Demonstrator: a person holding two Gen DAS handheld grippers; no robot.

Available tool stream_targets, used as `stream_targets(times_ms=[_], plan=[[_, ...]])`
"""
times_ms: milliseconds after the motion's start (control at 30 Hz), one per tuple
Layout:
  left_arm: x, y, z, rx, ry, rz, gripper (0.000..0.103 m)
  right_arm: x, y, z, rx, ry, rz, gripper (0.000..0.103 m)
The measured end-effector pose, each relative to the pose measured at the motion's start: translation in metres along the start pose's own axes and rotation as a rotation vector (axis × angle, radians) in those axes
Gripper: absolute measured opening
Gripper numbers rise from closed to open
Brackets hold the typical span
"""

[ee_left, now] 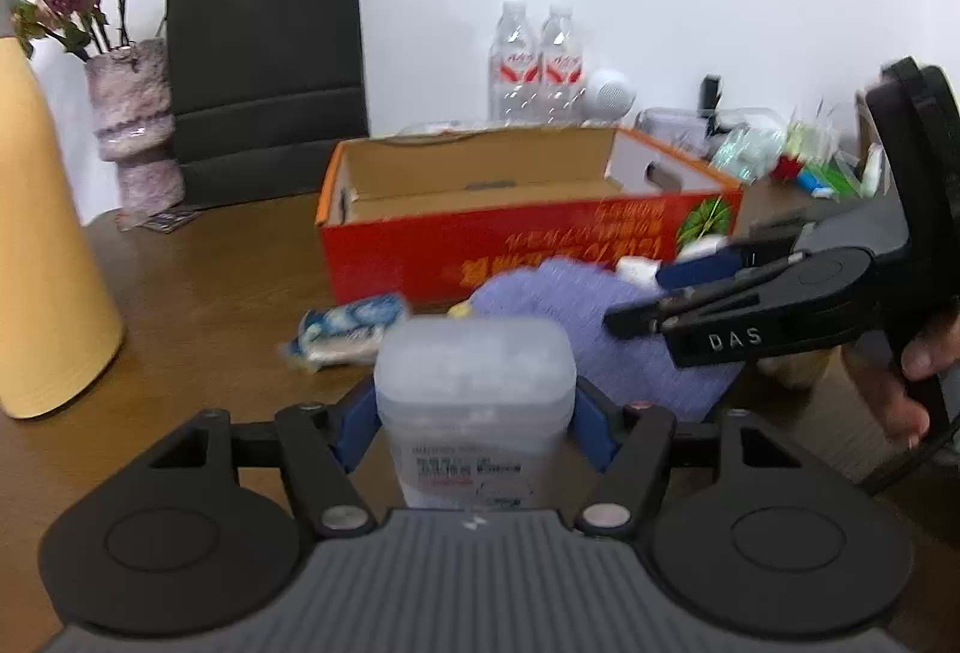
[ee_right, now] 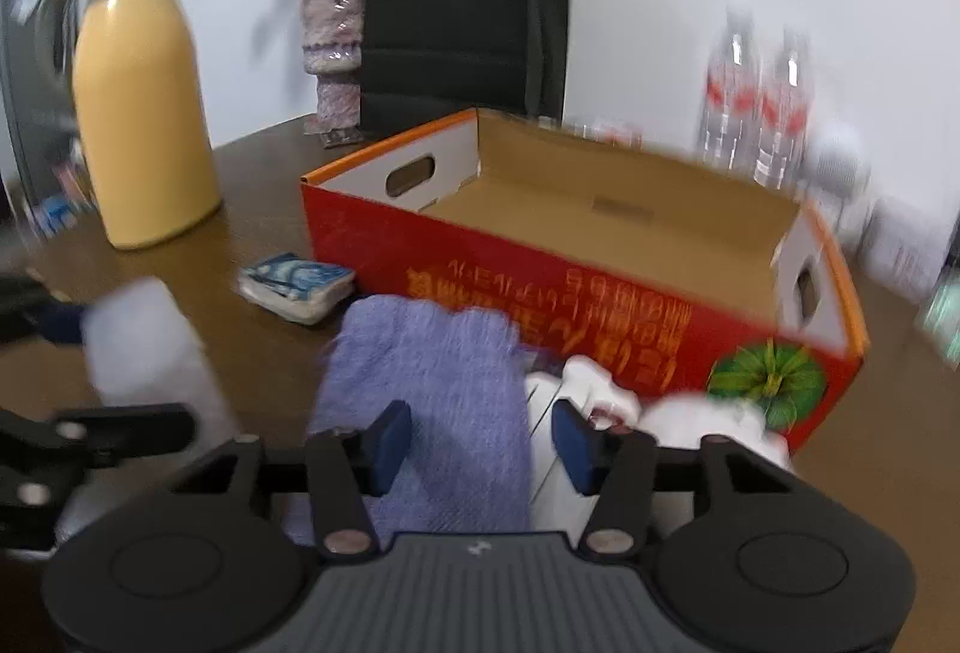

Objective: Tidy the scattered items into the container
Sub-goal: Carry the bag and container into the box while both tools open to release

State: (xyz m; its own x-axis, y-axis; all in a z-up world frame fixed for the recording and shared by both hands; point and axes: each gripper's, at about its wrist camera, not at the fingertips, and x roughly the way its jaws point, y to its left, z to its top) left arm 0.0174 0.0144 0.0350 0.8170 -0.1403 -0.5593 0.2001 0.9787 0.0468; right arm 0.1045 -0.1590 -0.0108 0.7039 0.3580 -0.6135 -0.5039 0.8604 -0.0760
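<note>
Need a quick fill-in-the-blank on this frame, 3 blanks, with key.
1. The left gripper is shut on a frosted white ____.
2. The purple cloth lies in front of the ____ cardboard box.
3. The right gripper hangs ____ above the cloth.

Missing words: bottle; red; open

left wrist cam sits low over the table [ee_left: 210,281], close, facing the red box [ee_left: 420,257] at 12 o'clock, w/ the right gripper [ee_left: 636,320] at 3. right wrist cam, just as near, faces the same box [ee_right: 480,257] from the other side. both share the purple cloth [ee_left: 600,317] [ee_right: 432,383], yellow flask [ee_left: 42,233] [ee_right: 144,125], black bag [ee_left: 264,53] [ee_right: 468,11].
</note>
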Motion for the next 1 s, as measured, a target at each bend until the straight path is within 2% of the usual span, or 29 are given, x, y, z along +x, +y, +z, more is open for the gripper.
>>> stream_targets(times_ms=[33,67,133,167,267,400,500,600,700,800,900,1000], plan=[[0.001,0.001,-0.004,-0.009,0.019,0.005,0.067,-0.001,0.006,-0.003,-0.04,-0.006,-0.035,0.034],[0.003,0.001,-0.008,-0.019,0.035,0.005,0.066,-0.002,0.011,-0.004,-0.068,-0.011,-0.065,0.019],[0.006,0.002,-0.015,-0.027,0.047,0.009,0.066,-0.007,0.019,-0.005,-0.093,-0.013,-0.075,0.007],[0.006,0.002,-0.017,-0.021,0.044,0.013,0.066,-0.01,0.022,-0.004,-0.096,-0.008,-0.071,0.004],[0.003,0.003,-0.018,-0.025,0.031,-0.006,0.065,-0.019,0.027,-0.003,-0.087,-0.013,-0.088,0.003],[-0.013,0.006,-0.005,-0.033,-0.057,-0.009,0.065,-0.049,0.022,0.01,-0.03,-0.097,-0.071,0.002],[-0.02,0.014,0.026,-0.046,-0.106,-0.042,0.065,-0.071,0.017,0.031,-0.042,-0.167,-0.077,0.003],[-0.008,0.027,0.075,-0.075,-0.119,-0.096,0.065,-0.083,0.008,0.066,-0.109,-0.24,-0.112,0.003],[0.034,0.042,0.138,-0.087,-0.033,-0.158,0.065,-0.078,-0.019,0.11,-0.087,-0.275,-0.158,0.003],[0.1,0.052,0.19,-0.076,0.112,-0.167,0.065,-0.051,-0.062,0.144,0.069,-0.271,-0.187,0.003],[0.168,0.06,0.214,-0.08,0.273,-0.157,0.065,-0.006,-0.109,0.156,0.254,-0.186,-0.155,0.003],[0.229,0.057,0.218,-0.061,0.423,-0.116,0.065,0.049,-0.135,0.15,0.341,-0.085,-0.153,0.003]])
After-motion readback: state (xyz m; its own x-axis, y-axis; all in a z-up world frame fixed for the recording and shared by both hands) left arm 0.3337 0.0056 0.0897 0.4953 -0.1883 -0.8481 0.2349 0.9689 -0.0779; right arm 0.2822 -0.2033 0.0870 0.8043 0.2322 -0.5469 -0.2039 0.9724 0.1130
